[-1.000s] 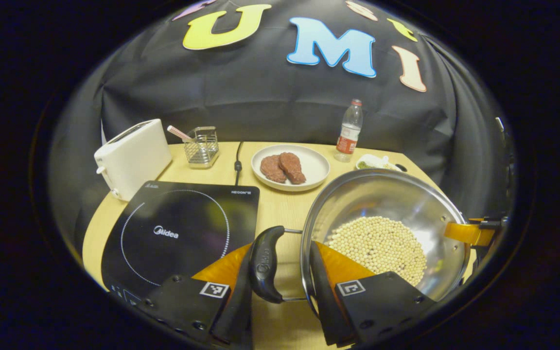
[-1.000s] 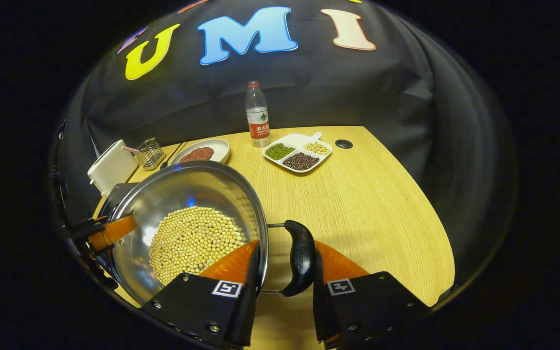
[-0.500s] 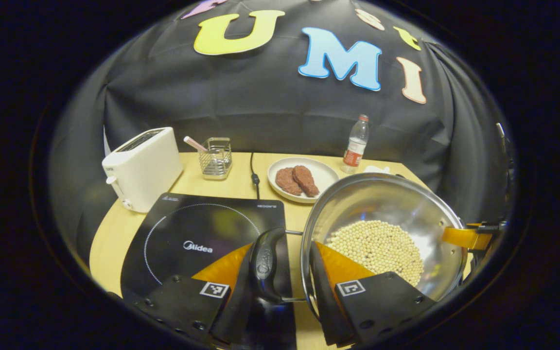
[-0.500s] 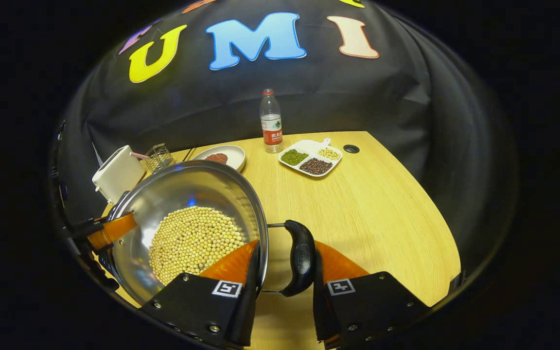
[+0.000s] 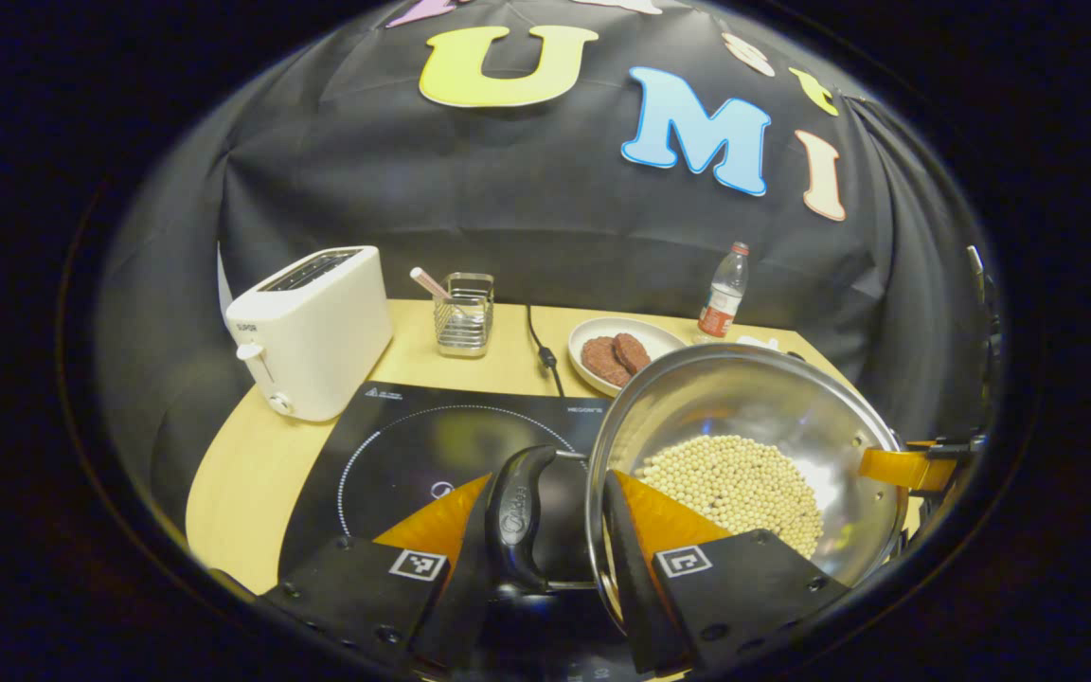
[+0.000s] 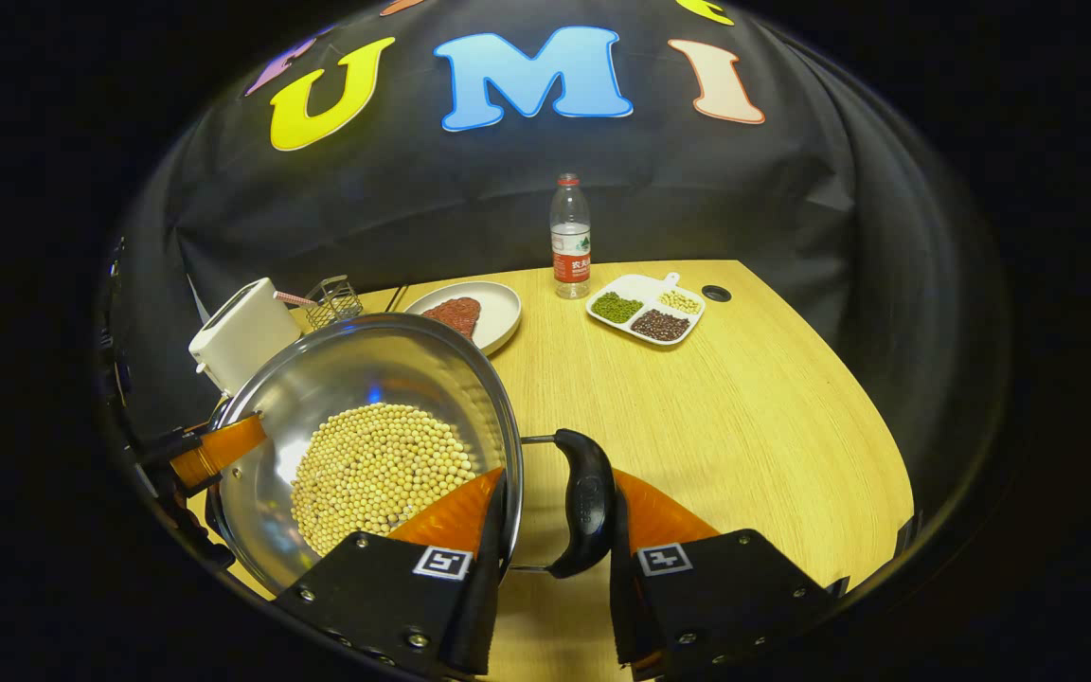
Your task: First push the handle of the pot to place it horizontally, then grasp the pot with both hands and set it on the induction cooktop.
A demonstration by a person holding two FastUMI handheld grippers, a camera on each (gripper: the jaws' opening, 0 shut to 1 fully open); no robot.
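A steel pot [image 5: 744, 398] holding soybeans [image 5: 735, 483] hangs between both grippers, above the table. My left gripper [image 5: 548, 483] is shut on the pot's black left handle [image 5: 515, 511], one finger outside the handle and the other inside the rim. That handle hovers over the black induction cooktop [image 5: 413, 445]. In the right gripper view the pot [image 6: 366, 374] is at lower left, and my right gripper [image 6: 558, 474] is shut the same way on its black right handle [image 6: 588, 502]. Each view shows the other gripper's finger at the pot's far rim [image 5: 905, 466] [image 6: 214, 450].
A white toaster [image 5: 313, 327] and a wire basket [image 5: 463, 313] stand behind the cooktop, with its cord [image 5: 541, 346] running back. A plate of meat patties [image 5: 617, 355], a water bottle [image 5: 723, 294] and a divided dish of beans [image 6: 645, 313] sit at the back of the wooden table [image 6: 744, 407].
Both grippers have carried the pot leftward; its left handle, earlier over bare table beside the cooktop, now hangs above the cooktop's surface. Both grips are unchanged.
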